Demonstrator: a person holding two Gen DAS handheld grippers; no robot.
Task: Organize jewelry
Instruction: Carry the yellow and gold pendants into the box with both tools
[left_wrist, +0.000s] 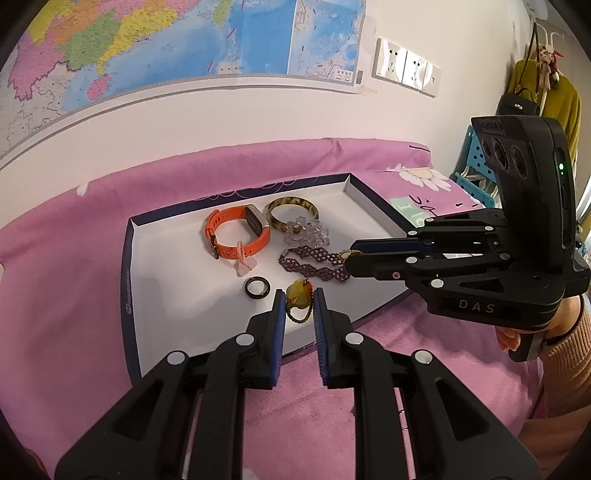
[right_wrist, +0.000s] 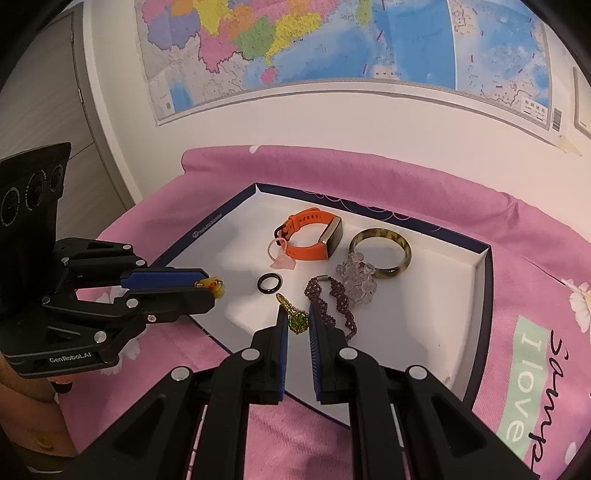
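A white tray (left_wrist: 177, 306) with a dark blue rim lies on a pink cloth. In it are an orange watch (left_wrist: 236, 232), a brown bangle (left_wrist: 291, 212), clear beads (left_wrist: 308, 232), a purple beaded bracelet (left_wrist: 314, 264), a black ring (left_wrist: 257, 287) and a small pink ring (left_wrist: 242, 254). My left gripper (left_wrist: 298, 301) is narrowly open around a yellow pendant on a green cord (left_wrist: 298, 295); it also shows in the right wrist view (right_wrist: 210, 286). My right gripper (right_wrist: 297, 321) is narrowly open around a green-gold beaded piece (right_wrist: 295, 319), beside the purple bracelet (right_wrist: 340, 302).
The pink cloth (left_wrist: 74, 258) covers the surface against a white wall with a large map (left_wrist: 147, 48). Wall sockets (left_wrist: 406, 66) are at the upper right. A blue crate (left_wrist: 476, 173) and hanging clothes (left_wrist: 546, 92) stand to the right.
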